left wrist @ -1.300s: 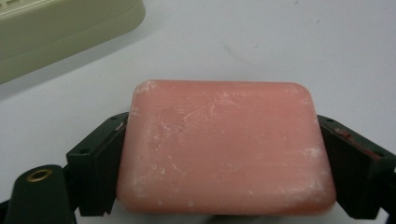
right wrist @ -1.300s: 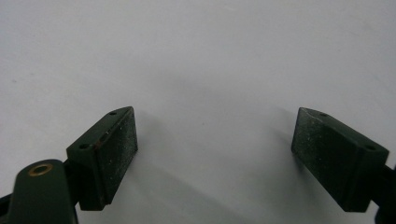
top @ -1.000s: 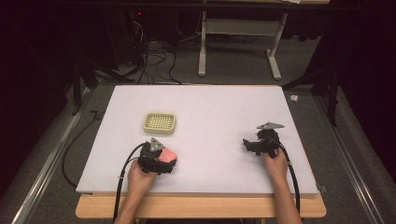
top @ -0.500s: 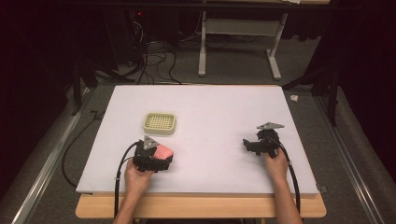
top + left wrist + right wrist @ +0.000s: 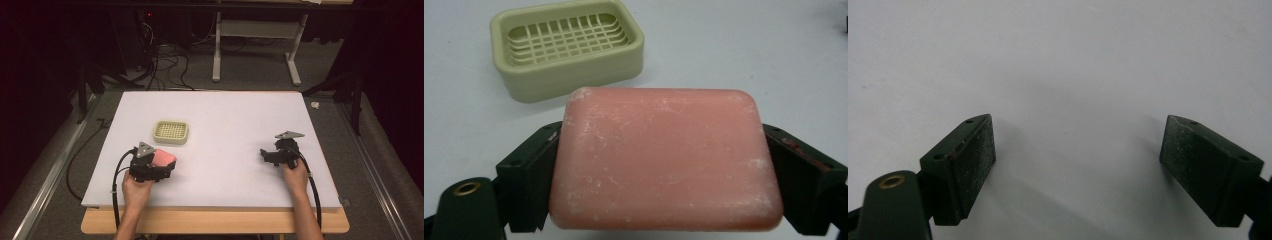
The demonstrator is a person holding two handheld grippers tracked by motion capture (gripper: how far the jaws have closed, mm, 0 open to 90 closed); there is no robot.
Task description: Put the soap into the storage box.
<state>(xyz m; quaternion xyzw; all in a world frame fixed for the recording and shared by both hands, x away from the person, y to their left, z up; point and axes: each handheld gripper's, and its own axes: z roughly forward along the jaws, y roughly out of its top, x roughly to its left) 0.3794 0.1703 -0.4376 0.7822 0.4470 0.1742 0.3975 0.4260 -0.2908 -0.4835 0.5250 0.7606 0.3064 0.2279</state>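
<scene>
Left tongs point(image 5: 664, 165): clamped on the pink soap bar point(image 5: 666, 160), one black jaw on each short side of the bar. In the high view the left tongs point(image 5: 159, 167) sit low over the tabletop point(image 5: 235, 115), near its front edge.

Right tongs point(image 5: 1078, 165): jaws wide apart, nothing between them, only white surface under and ahead. In the high view the right tongs point(image 5: 274, 154) rest on the tabletop, well apart from the left tongs.

Soap bar: inside the left tongs, flat side up, with some white dry marks on it. I cannot tell if it is touching the tabletop or is lifted a little. In the high view the soap bar point(image 5: 164, 158) shows as a pink piece at the front of the left tongs.

Soap dish point(image 5: 566, 47): pale green, with a grid bottom, empty. It stands ahead of the left tongs and a little to their left, near but not touching the bar. In the high view the soap dish point(image 5: 171, 132) is just beyond the left tongs.

Done, as I judge: the bar is gripped firmly.

Left, as I judge: to carry the bar forward over the dish, set it down on the grid, and open the jaws. The right tongs seem to have no part for now.
</scene>
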